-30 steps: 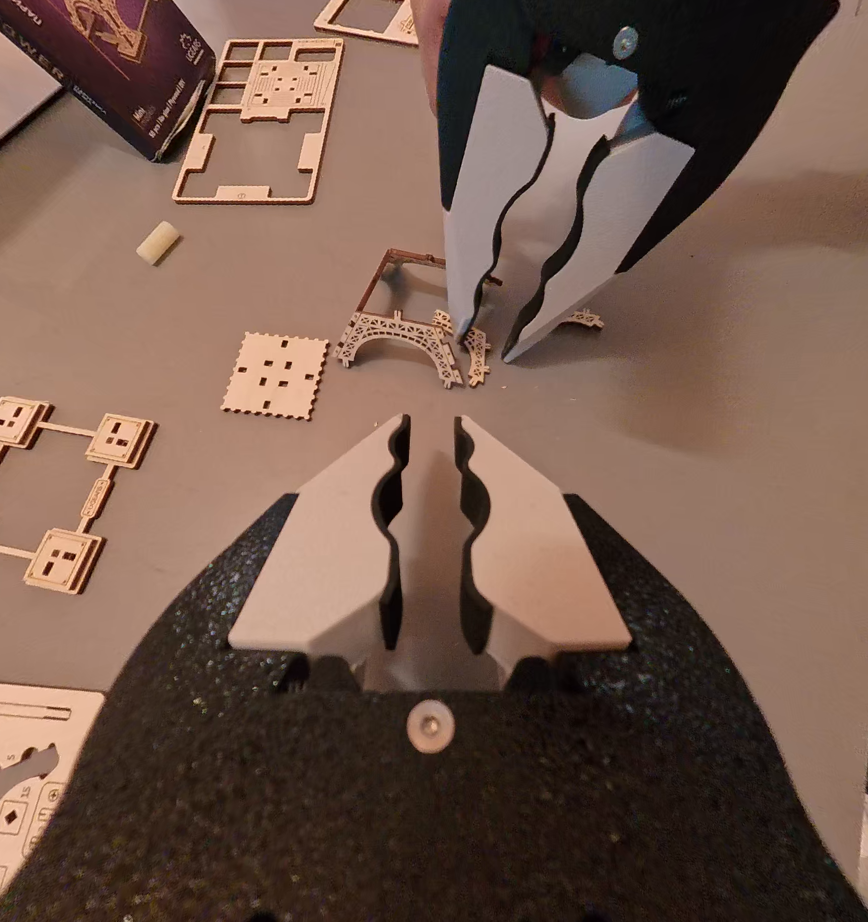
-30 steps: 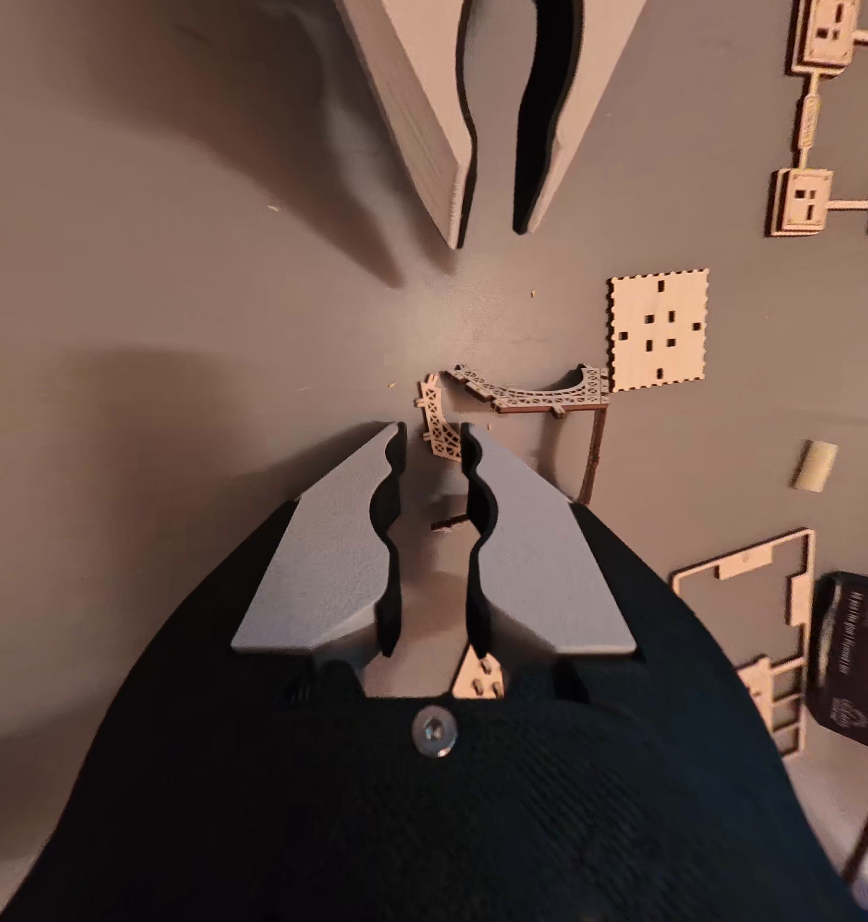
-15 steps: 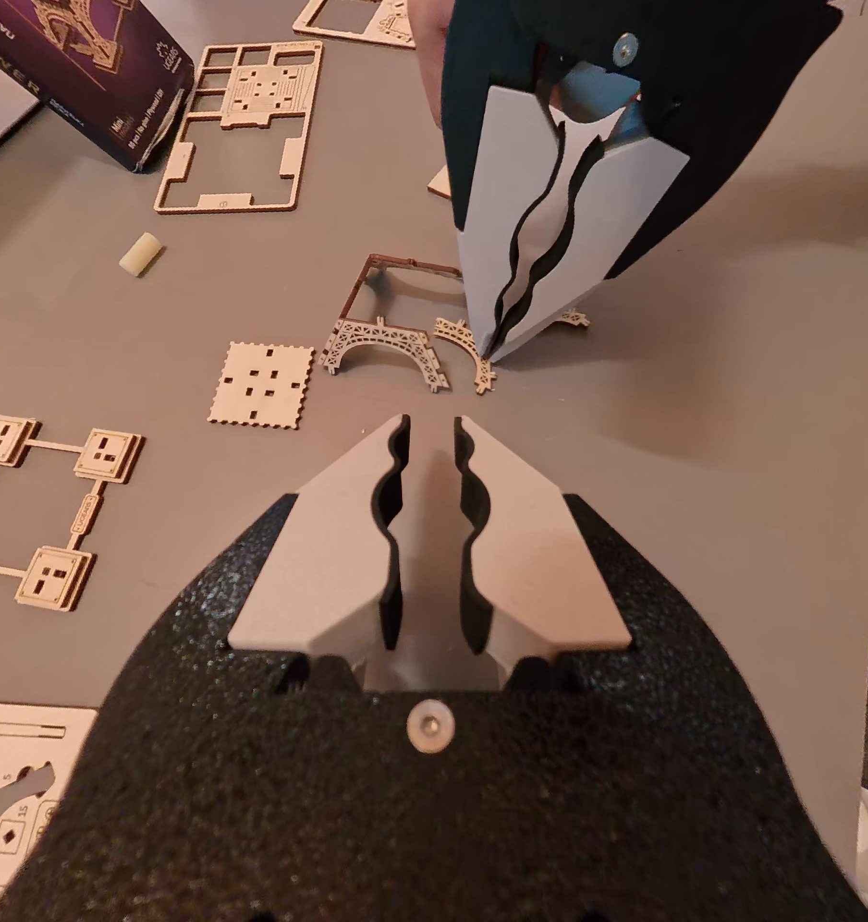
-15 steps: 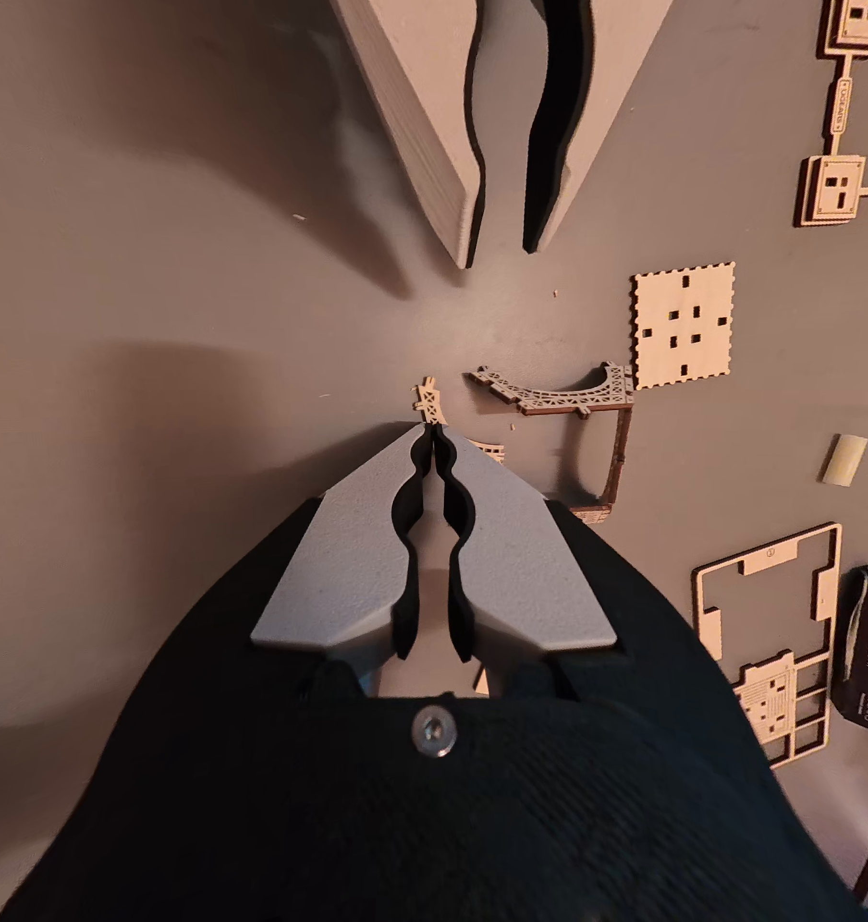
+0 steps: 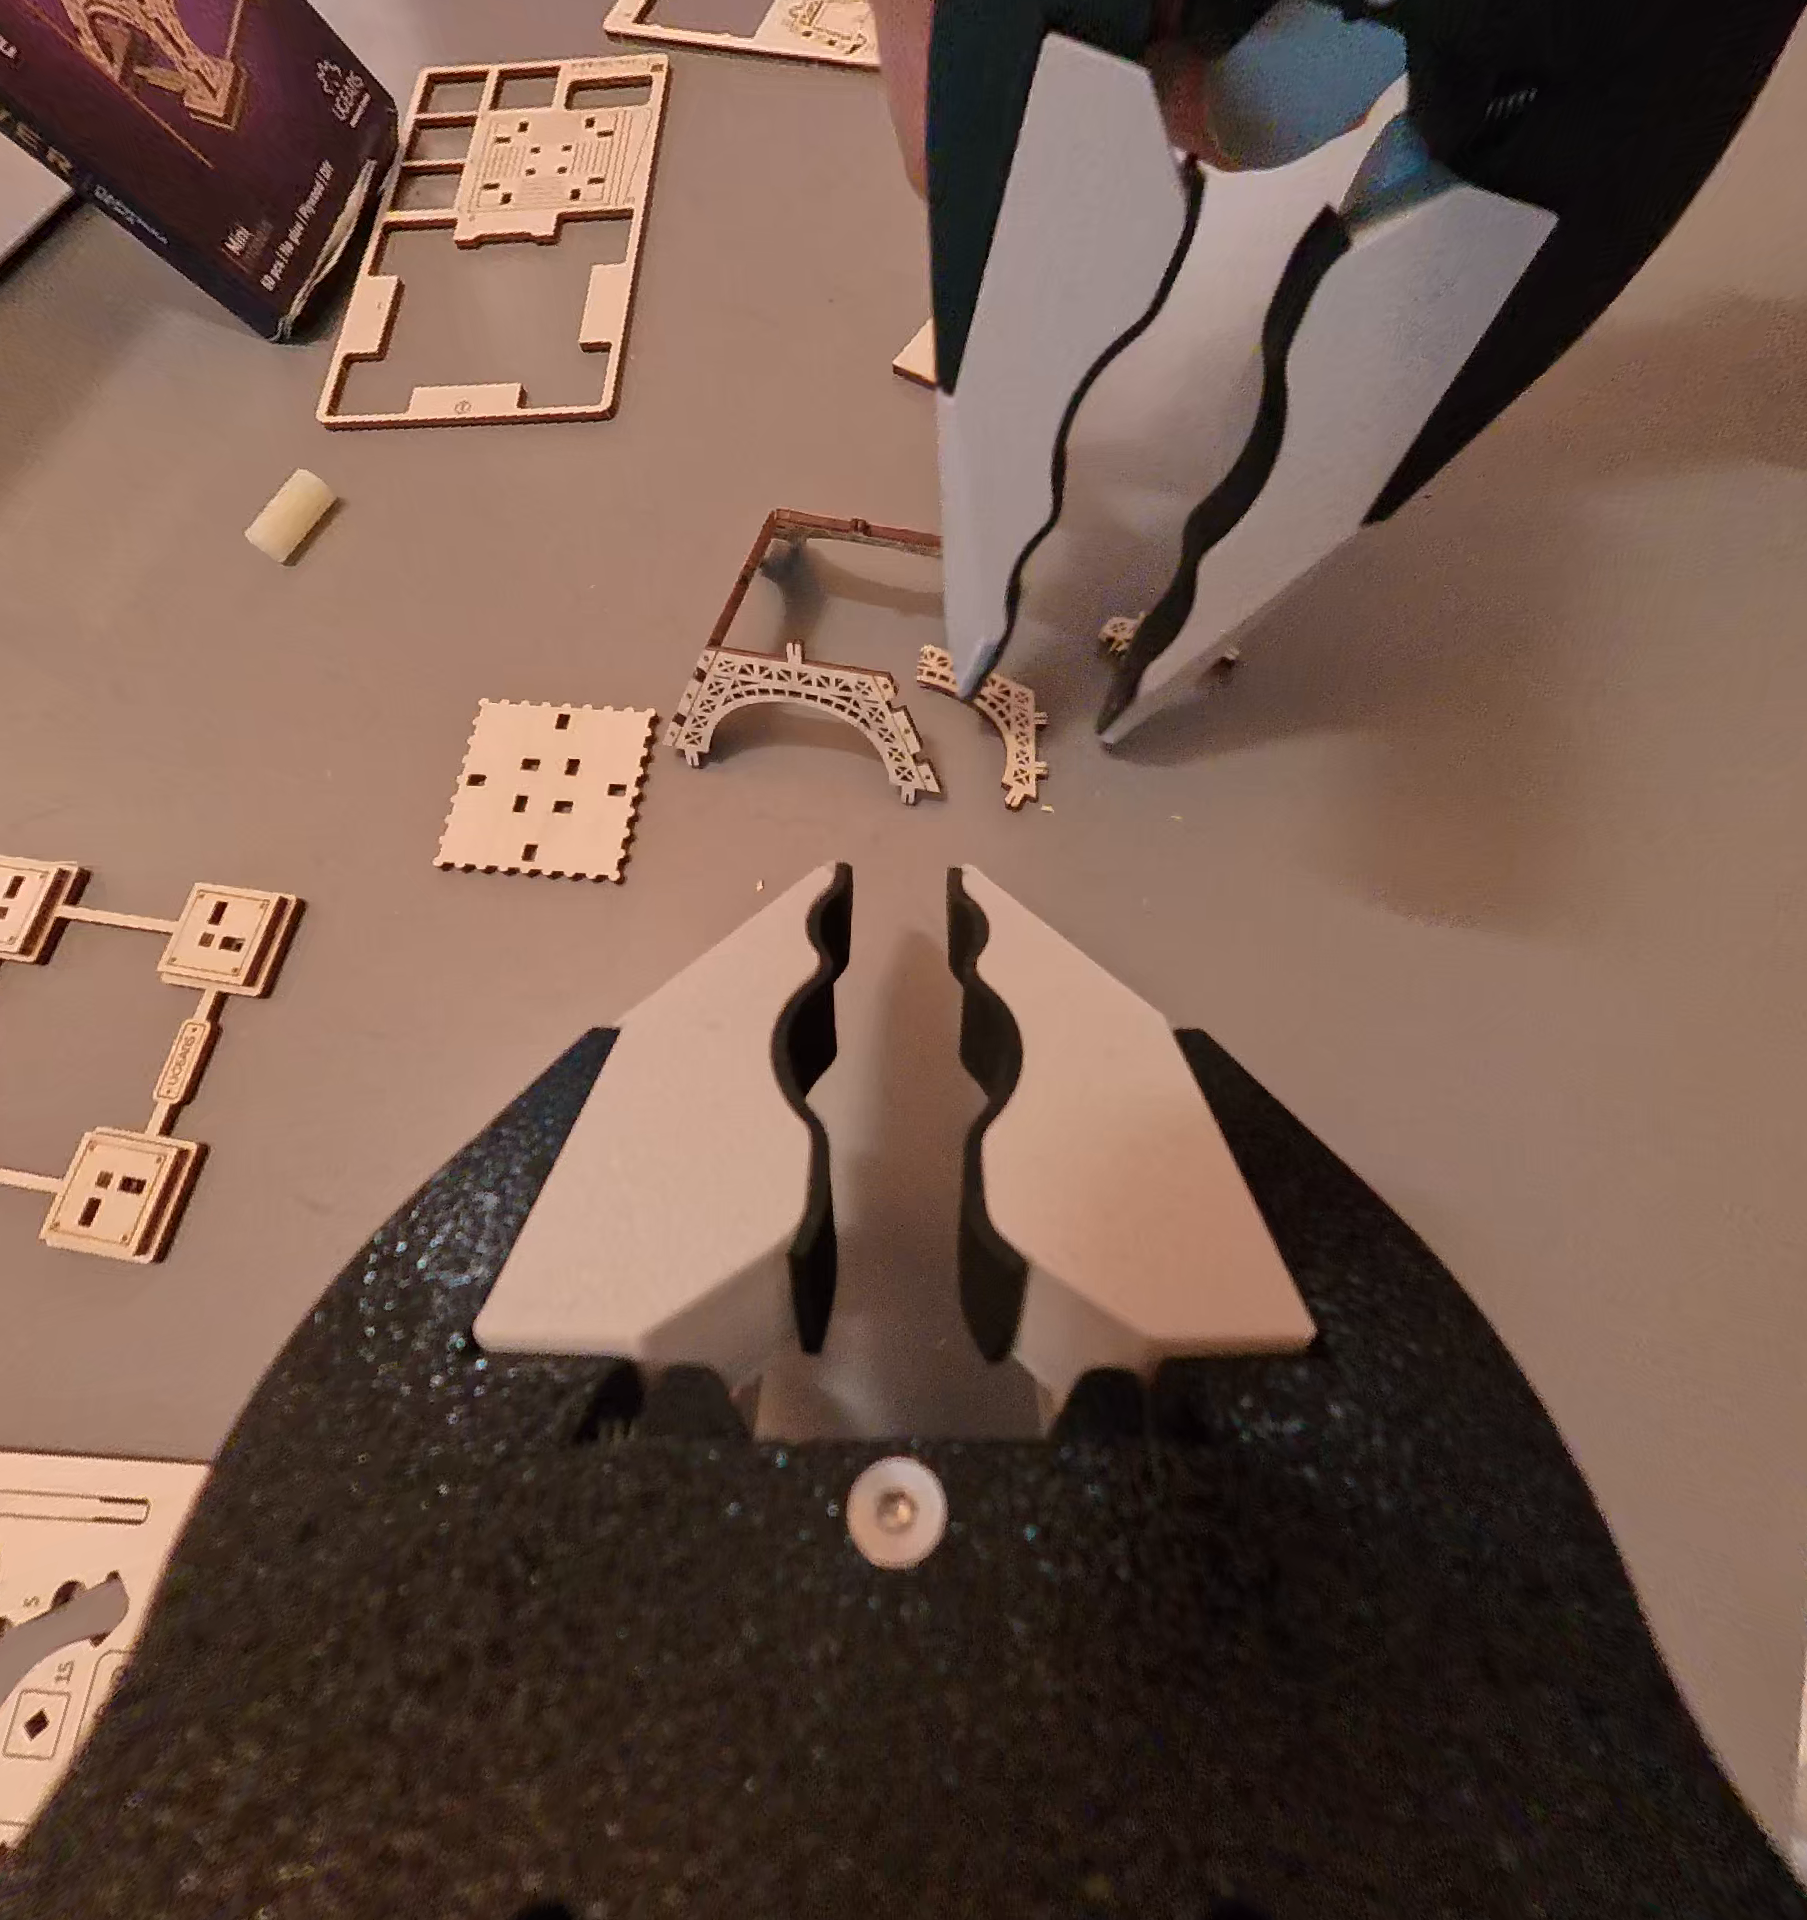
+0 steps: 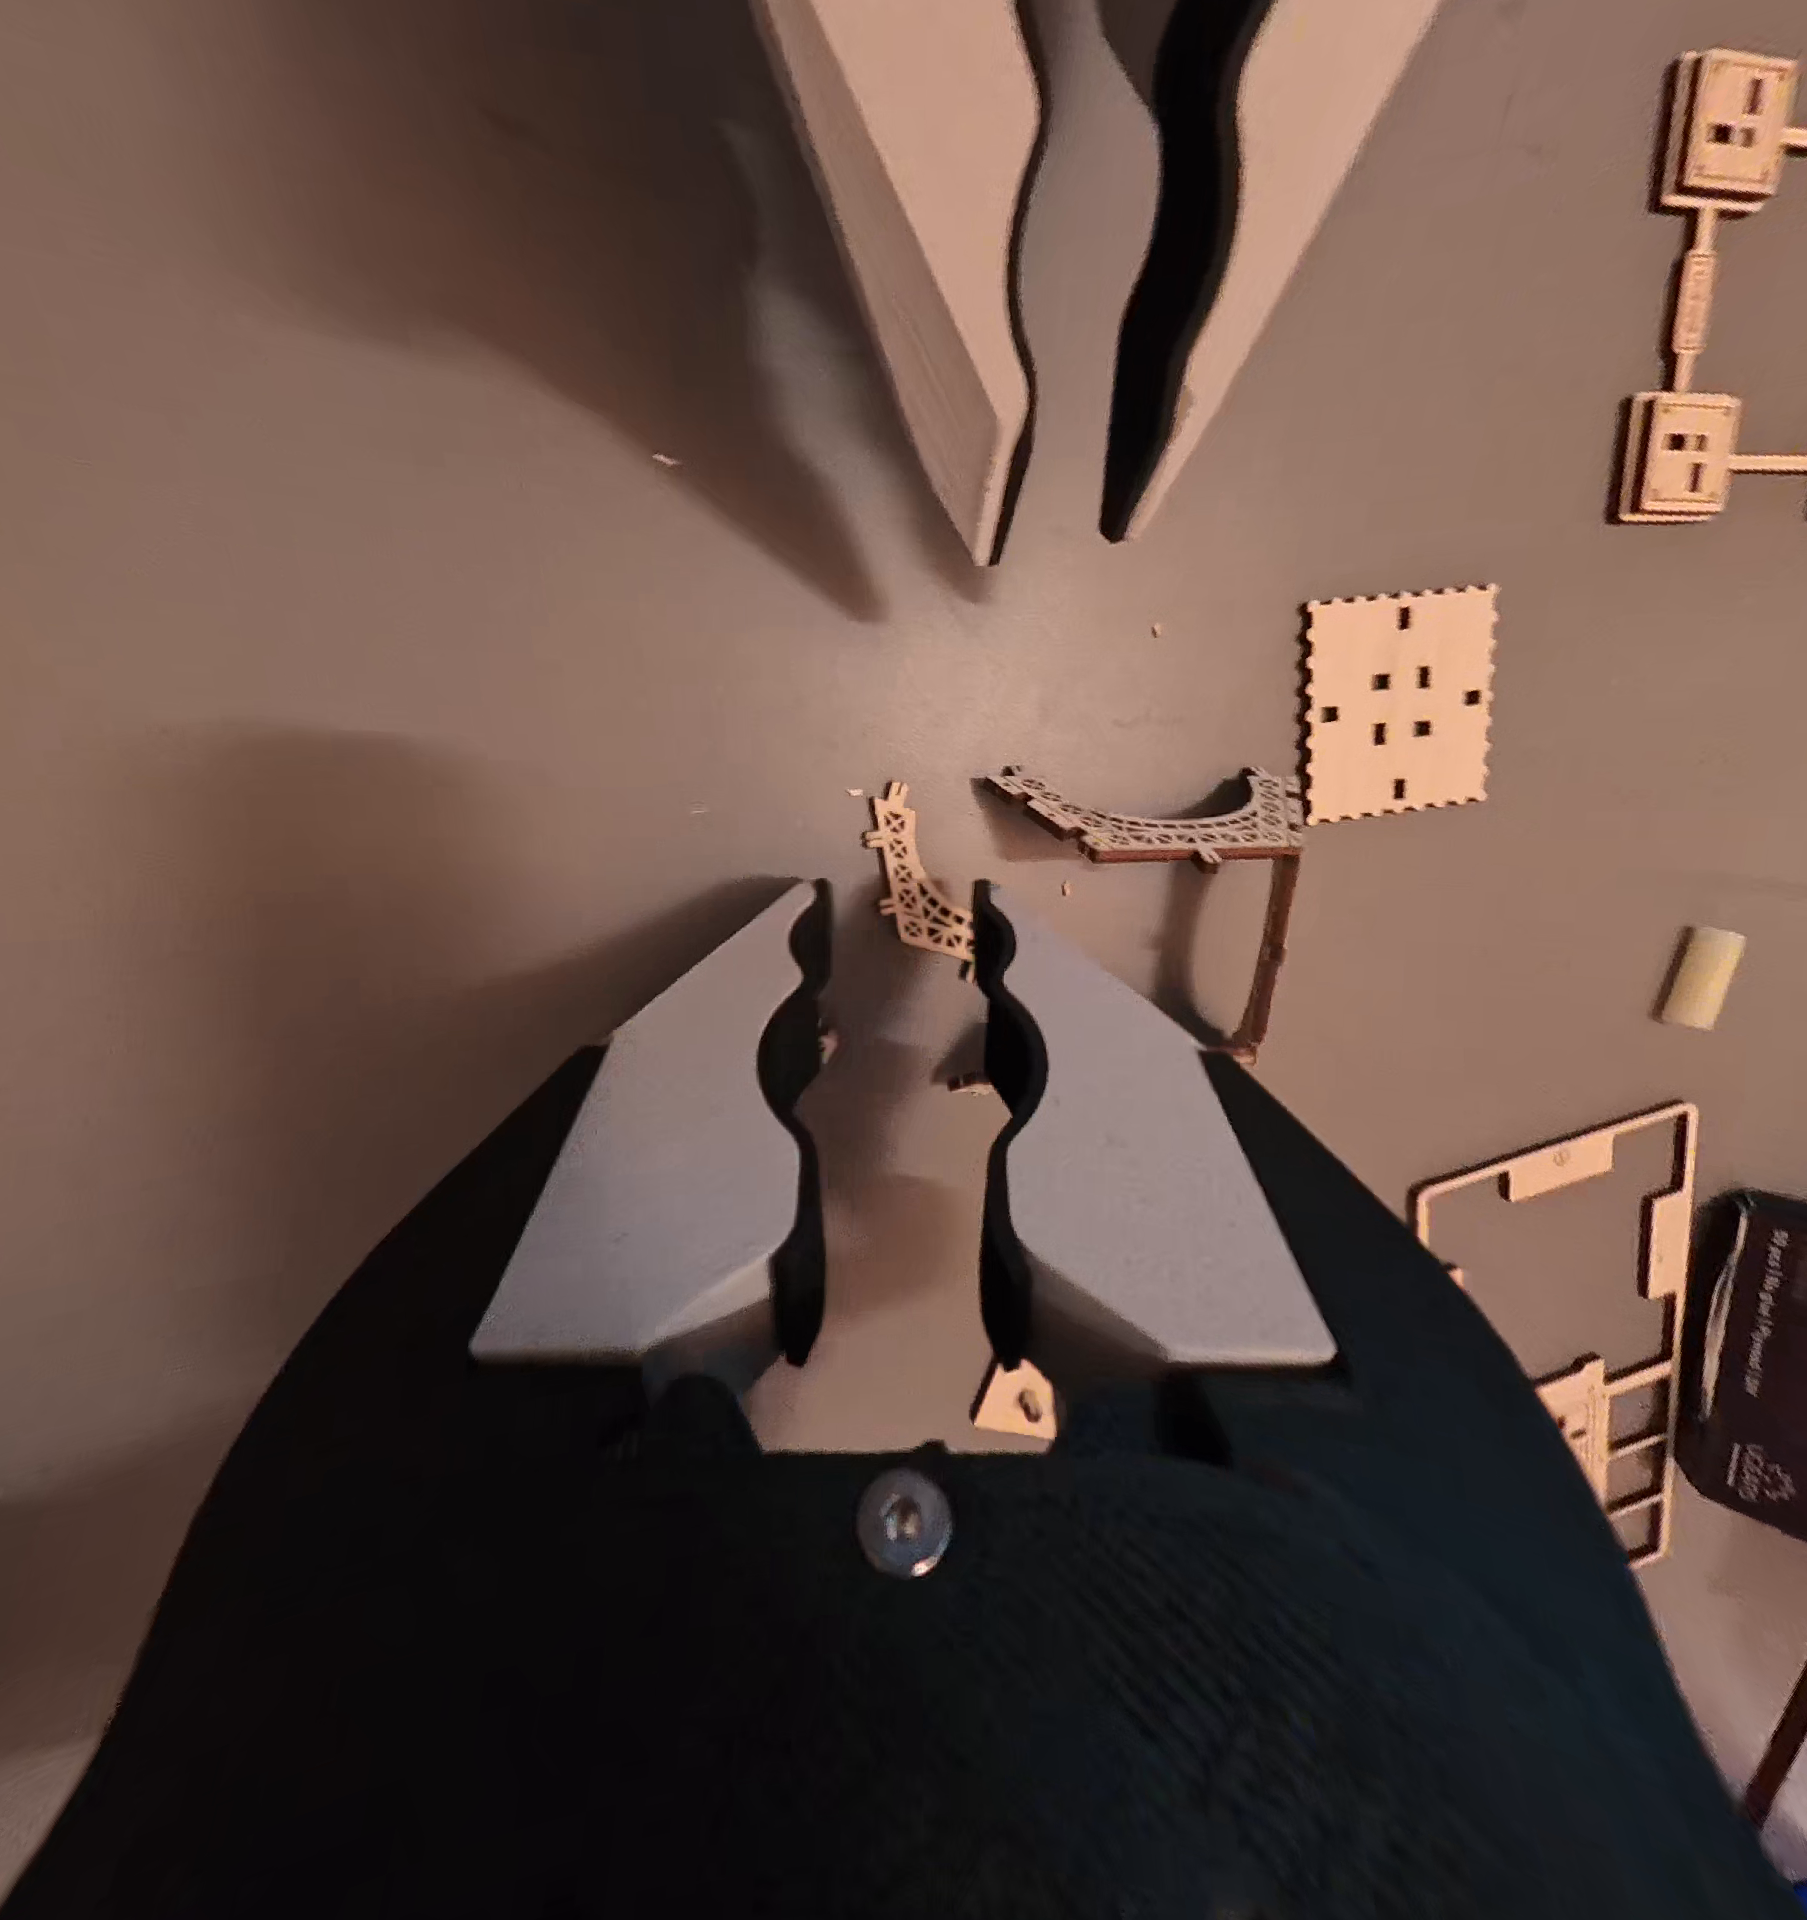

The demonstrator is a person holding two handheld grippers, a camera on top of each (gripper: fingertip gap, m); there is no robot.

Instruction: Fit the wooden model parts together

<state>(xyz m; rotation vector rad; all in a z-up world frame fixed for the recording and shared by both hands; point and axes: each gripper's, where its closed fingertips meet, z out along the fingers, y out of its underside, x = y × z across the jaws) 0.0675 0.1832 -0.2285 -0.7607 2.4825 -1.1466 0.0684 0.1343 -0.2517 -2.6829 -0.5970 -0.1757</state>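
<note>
My left gripper (image 5: pixel 897 883) hangs low, its jaws parted with a clear gap between the wavy inner faces, holding nothing. My right gripper (image 5: pixel 1044 701) faces it from the far side, tilted steeply down, tips near the surface, jaws also spread apart and empty. The two point toward each other, near but not touching.

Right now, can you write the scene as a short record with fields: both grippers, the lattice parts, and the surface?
left gripper: open, empty, above the table
right gripper: open, tips down around the small curved lattice piece, not closed on it
arch lattice piece: standing on a thin brown frame, beside the square slotted plate
surface: grey table
other: purple box, cut-out wooden sheet
</note>
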